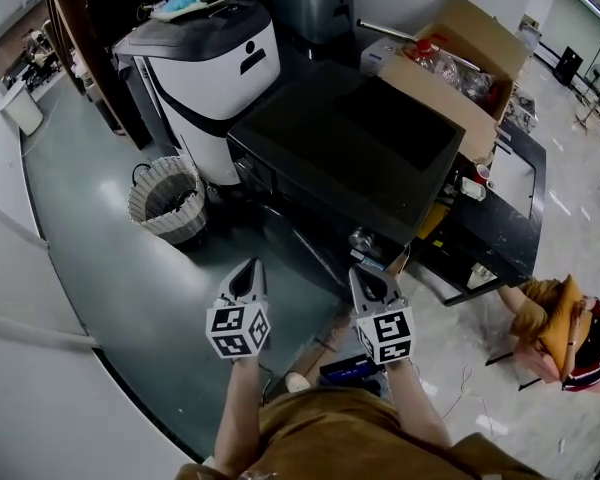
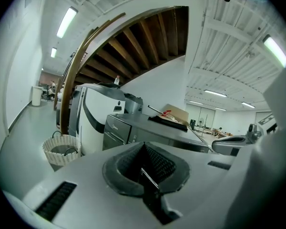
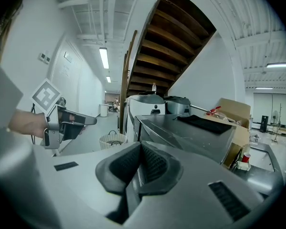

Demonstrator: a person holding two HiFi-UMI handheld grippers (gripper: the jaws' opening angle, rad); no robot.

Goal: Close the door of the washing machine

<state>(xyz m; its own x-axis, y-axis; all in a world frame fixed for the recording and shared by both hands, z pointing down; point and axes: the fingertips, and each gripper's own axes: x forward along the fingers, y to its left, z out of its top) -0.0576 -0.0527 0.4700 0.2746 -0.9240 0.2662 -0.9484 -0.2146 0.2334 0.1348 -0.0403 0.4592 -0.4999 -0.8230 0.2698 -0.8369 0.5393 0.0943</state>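
Note:
The washing machine (image 1: pixel 350 148) is a dark grey box in the middle of the head view, with its front face turned toward me. I cannot make out its door in the dark front. My left gripper (image 1: pixel 248 270) hangs in front of the machine's left corner, apart from it, jaws shut with nothing between them. My right gripper (image 1: pixel 366 278) is level with it, near the machine's lower right front, also shut and empty. In the left gripper view the machine (image 2: pixel 133 128) lies ahead beyond the closed pads (image 2: pixel 155 163). The right gripper view shows the machine (image 3: pixel 190 132) straight ahead.
A woven white basket (image 1: pixel 167 200) stands on the floor left of the machine, beside a white-and-grey appliance (image 1: pixel 205 68). An open cardboard box (image 1: pixel 460 58) sits behind at the right. A low black platform (image 1: pixel 500 233) and a crouching person (image 1: pixel 560 333) are at the right.

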